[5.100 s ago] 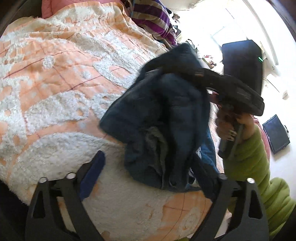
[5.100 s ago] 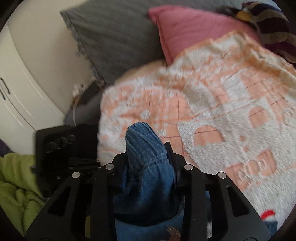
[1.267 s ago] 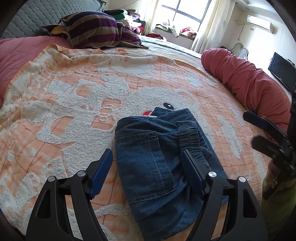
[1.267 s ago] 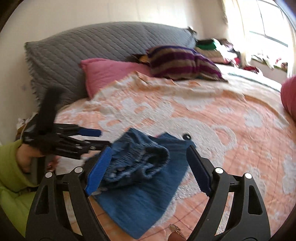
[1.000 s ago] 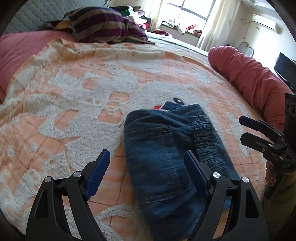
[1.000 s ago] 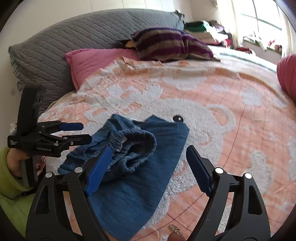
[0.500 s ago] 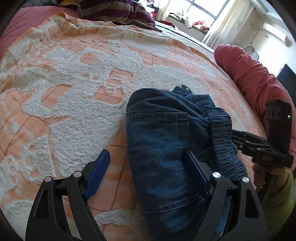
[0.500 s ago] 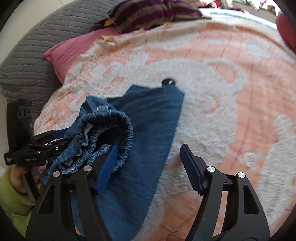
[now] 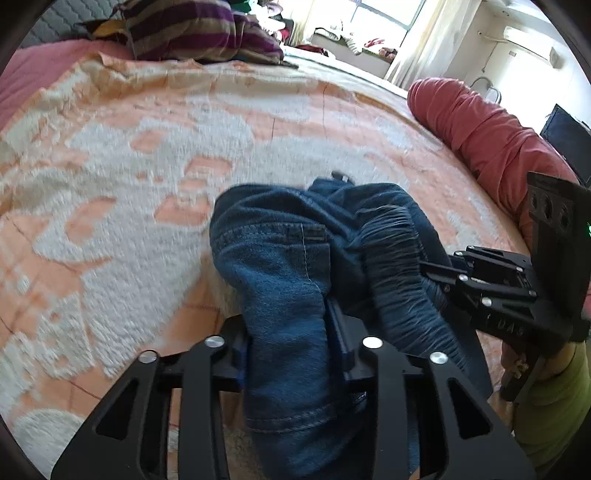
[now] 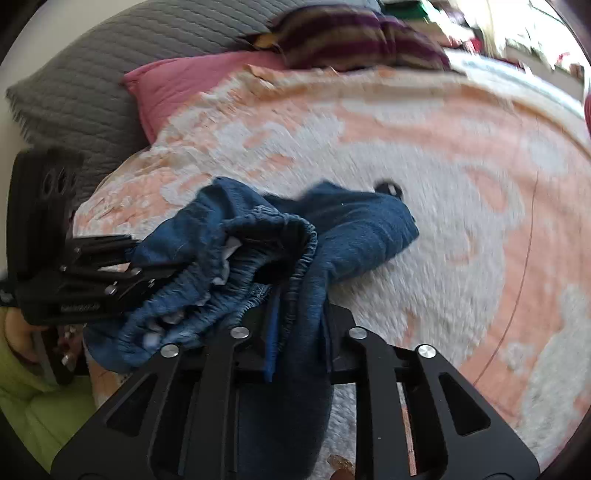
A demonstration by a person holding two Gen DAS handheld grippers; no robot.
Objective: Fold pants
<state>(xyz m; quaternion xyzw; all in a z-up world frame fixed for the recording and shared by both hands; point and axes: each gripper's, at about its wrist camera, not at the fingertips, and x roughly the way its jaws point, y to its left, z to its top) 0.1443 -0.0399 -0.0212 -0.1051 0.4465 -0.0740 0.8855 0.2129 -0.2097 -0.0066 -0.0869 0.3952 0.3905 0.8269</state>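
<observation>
Denim pants [image 9: 284, 266], dark blue, lie bunched in the lower centre of the left wrist view, on an orange-and-white fleece blanket [image 9: 122, 184] that covers the bed. Their long axis runs from the bottom edge of the frame up toward the middle, with the stitched pocket side on the left and the gathered elastic waistband [image 9: 399, 266] on the right. The left gripper [image 9: 288, 347] has its jaws clamped on a fold of the pocket side. From the right edge the right gripper [image 9: 436, 271] reaches in, and its jaws are closed on the waistband. In the right wrist view the pants [image 10: 332, 229] run from lower left up to centre right, and the waistband [image 10: 258, 254] gapes open toward the camera, showing pale lining that the other view hides. That view's own right gripper [image 10: 299, 325] pinches the waistband edge, with the left gripper [image 10: 147, 266] entering at middle left. Only the left wrist view shows a red bolster [image 9: 480, 125] at upper right; only the right wrist view shows a grey quilted pillow [image 10: 92, 74] at upper left. Striped bedding [image 9: 195, 33] sits at the top.
</observation>
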